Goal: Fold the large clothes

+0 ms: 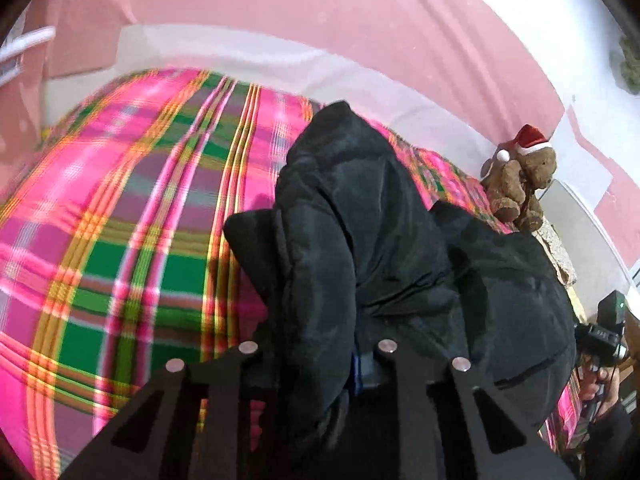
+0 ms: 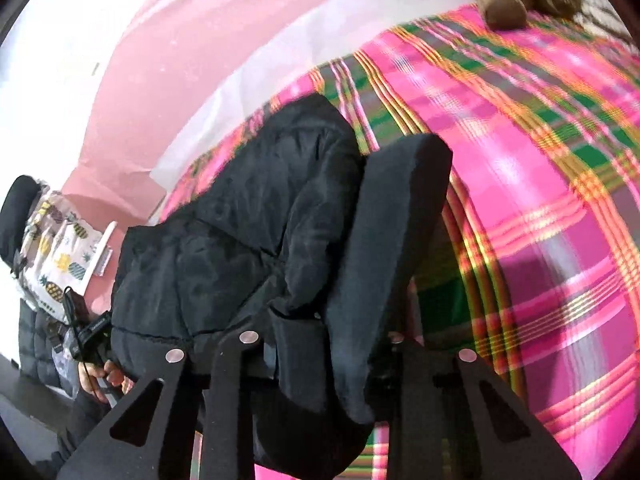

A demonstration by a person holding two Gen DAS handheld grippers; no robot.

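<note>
On the plaid bedspread (image 1: 120, 208), in the left wrist view, the black padded jacket (image 1: 360, 220) lies bunched toward the right, and a fold of it hangs between the 2 fingers of the left gripper (image 1: 316, 364), which pinch it. A teddy bear (image 1: 524, 176) in a red hat sits by the pink wall (image 1: 320, 8).

In the right wrist view, the right gripper (image 2: 320, 352) likewise pinches a thick fold of the jacket, its fingers mostly buried in fabric.
</note>
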